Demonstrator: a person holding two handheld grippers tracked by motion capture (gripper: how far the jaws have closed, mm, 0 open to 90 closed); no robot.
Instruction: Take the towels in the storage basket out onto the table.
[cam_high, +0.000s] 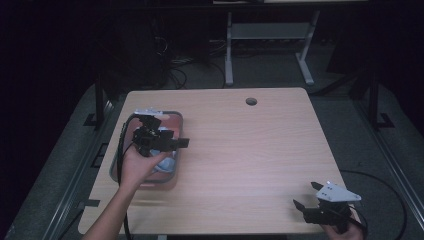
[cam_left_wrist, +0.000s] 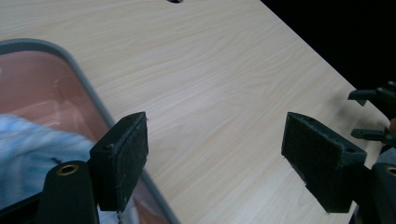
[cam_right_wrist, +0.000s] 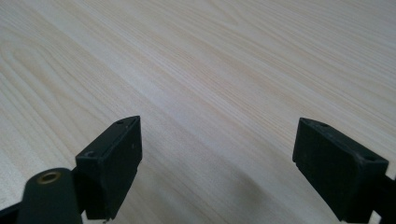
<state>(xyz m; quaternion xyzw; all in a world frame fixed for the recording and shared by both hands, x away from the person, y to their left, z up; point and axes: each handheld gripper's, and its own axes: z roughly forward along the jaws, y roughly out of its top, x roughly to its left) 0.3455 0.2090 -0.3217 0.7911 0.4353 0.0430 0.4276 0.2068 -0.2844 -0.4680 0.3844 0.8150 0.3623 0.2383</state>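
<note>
While held above the grey-rimmed tray (cam_high: 121, 148) at the left side of the table (cam_high: 240, 150), left gripper (cam_high: 167, 131) released, jaws spread wide with nothing between them. Seen in the left gripper view: gripper (cam_left_wrist: 215, 158) hanging over the tray's right rim (cam_left_wrist: 70, 60), one pad over the rim edge, the other over bare wood. Inside the tray, a pale blue cloth (cam_left_wrist: 32, 154), blurred, lying on the pinkish floor toward the near end; in the high view the same cloth (cam_high: 165, 162) just below and behind the hand (cam_high: 135, 165), partly hidden by it. Not touched by either pad, as far as can be told.

Tray set near the table's left edge, long side running away from the person, well apart from the round cable hole (cam_high: 251, 101) near the far edge.

Down at the near right corner of the table, right gripper (cam_high: 305, 196) likewise released, jaws parted and empty, grey three-cornered plate on top, hand (cam_high: 345, 227) at the bottom edge. In the right gripper view, gripper (cam_right_wrist: 217, 154) low over bare wood grain (cam_right_wrist: 210, 70), nothing between the pads. Far off at the right edge of the left gripper view, the same right gripper (cam_left_wrist: 373, 116) beside the table's corner.

Grippers well apart, open tabletop between them.
</note>
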